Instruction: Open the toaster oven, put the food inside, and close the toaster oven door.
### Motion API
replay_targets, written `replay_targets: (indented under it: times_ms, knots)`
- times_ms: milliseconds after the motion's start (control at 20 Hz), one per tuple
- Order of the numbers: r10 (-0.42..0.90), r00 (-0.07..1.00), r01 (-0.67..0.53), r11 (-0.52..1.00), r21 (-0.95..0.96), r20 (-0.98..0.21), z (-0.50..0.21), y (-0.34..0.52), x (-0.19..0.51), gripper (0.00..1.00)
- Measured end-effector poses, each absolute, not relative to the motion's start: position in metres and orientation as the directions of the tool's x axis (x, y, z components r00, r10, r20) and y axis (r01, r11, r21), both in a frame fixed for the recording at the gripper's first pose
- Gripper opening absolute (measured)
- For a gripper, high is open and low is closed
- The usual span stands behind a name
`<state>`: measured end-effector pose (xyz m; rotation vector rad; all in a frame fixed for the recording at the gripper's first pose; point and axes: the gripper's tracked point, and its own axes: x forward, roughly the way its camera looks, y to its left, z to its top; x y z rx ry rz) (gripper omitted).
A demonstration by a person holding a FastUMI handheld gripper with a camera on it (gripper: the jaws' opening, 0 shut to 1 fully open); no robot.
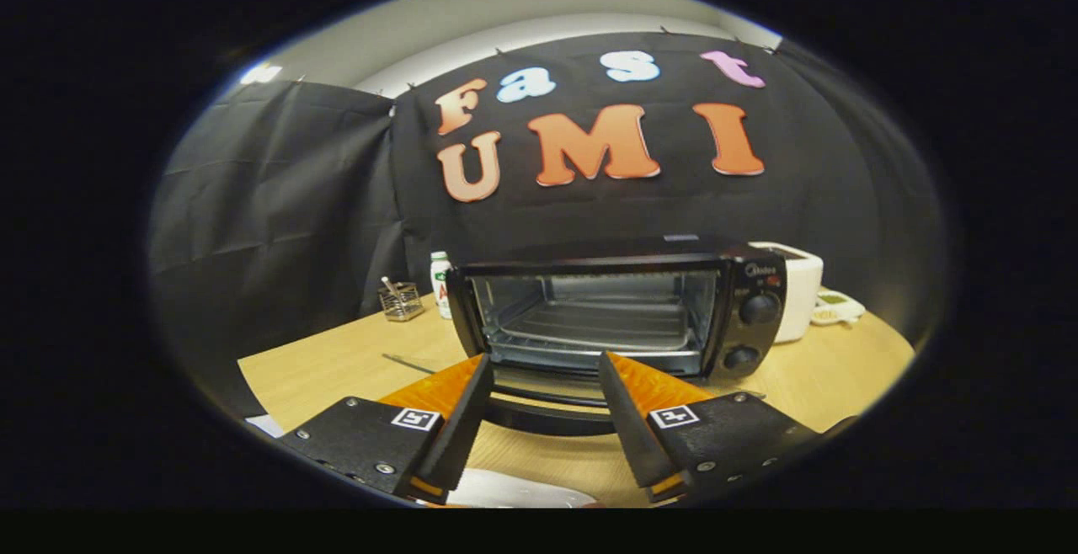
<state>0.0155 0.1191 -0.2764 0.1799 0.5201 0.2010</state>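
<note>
- Your gripper (546,362) has its fingers spread wide apart, holding nothing.
- The toaster oven (619,310) stands on the wooden bench (337,364) just ahead of the fingers, its door (552,407) dropped open toward you and the rack inside bare.
- A white plate (518,491) sits on the bench low between the fingers.
- A white appliance (796,289) stands beside the oven.

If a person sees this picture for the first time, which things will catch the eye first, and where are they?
The black toaster oven on the wooden table draws the eye first: its door is folded down toward the gripper, showing a bare rack inside. The open gripper comes next, its orange and black fingers spread apart just in front of that door, holding nothing. A white plate lies below, between the fingers.
</note>
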Motion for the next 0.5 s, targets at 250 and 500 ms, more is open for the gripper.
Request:
replay_targets:
  times_ms: [250, 500]
  knots:
    - [0.249, 0.805, -0.137, 0.961, 0.239, -0.539, -0.301, 0.116, -0.013, 0.74]
    - [0.235, 0.793, -0.110, 0.963, 0.246, -0.563, -0.317, 0.105, -0.028, 0.73]
